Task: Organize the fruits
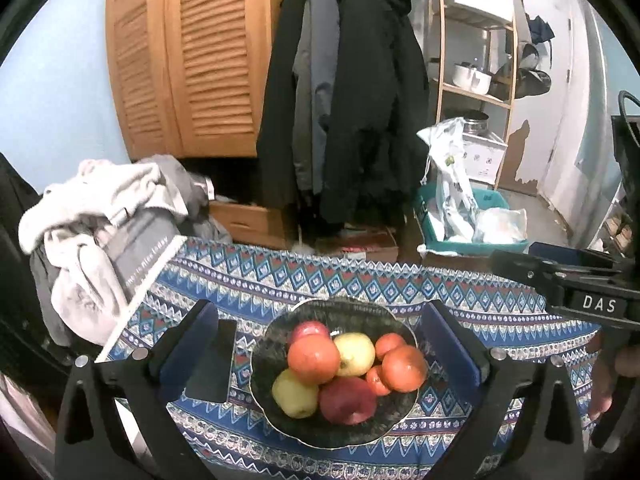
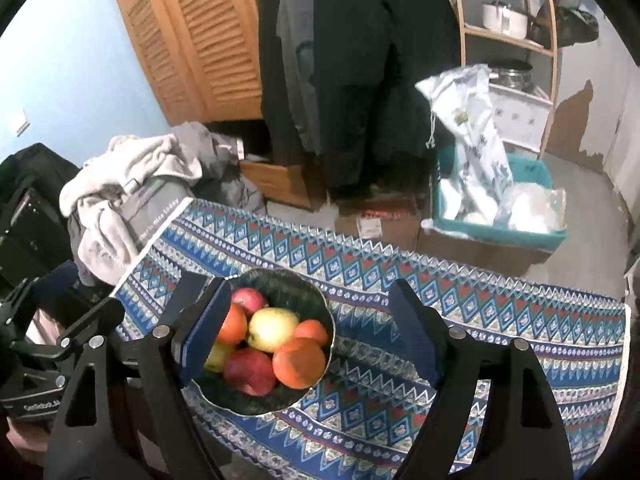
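Left claw spread wide, empty, hovers above bowl. Right claw also released, nothing between pads, offset to bowl's right side; its left pad overlaps bowl's left rim in right wrist view. Fruits piled in bowl: red and yellow apples, oranges. Bowl sits mid bench on patterned cloth. No loose fruit visible around bowl; gathering looks finished, nothing obviously left.
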`<state>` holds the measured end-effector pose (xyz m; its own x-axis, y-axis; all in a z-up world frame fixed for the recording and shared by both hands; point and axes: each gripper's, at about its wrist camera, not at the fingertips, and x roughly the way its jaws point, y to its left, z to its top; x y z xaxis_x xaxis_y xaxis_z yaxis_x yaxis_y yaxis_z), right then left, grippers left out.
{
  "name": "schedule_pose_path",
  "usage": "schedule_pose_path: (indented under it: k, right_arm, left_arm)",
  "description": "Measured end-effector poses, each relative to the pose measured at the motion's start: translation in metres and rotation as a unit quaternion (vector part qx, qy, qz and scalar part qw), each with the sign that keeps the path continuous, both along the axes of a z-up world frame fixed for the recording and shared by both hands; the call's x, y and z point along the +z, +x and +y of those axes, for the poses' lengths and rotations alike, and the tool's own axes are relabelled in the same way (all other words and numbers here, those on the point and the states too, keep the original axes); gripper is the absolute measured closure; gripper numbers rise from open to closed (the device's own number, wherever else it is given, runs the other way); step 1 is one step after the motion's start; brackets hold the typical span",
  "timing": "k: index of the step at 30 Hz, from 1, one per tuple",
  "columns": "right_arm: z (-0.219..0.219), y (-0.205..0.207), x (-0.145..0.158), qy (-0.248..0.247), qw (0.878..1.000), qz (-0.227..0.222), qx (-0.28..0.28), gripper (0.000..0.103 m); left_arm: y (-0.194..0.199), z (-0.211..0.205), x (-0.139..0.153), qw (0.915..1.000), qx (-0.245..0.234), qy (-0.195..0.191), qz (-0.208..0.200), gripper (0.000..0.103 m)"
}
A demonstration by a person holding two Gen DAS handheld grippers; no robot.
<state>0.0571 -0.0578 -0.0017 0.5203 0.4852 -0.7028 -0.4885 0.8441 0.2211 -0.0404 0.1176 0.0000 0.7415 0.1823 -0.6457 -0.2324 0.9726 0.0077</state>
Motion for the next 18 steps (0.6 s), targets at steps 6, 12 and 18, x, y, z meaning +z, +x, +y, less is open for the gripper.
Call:
schedule_pose_path:
  k: [6, 12, 18]
  right_arm:
    - [-0.01, -0.011, 0.017, -0.003, 1.0, -0.031, -0.004, 0.022]
    - [-0.023, -0.019, 0.029, 0.002, 0.999, -0.048, -0.011, 0.022]
    - [-0.03, -0.023, 0.029, 0.0, 0.999, -0.049, -0.013, 0.022]
  left_arm:
    - [-0.004, -0.007, 0.016, 0.9999, 0.007, 0.011, -0.01, 0.0]
    - [-0.003, -0.006, 0.023, 1.0, 0.008, -0.002, -0.001, 0.0]
    - [-0.003, -0.008, 0.021, 0.9999, 0.007, -0.005, 0.007, 0.0]
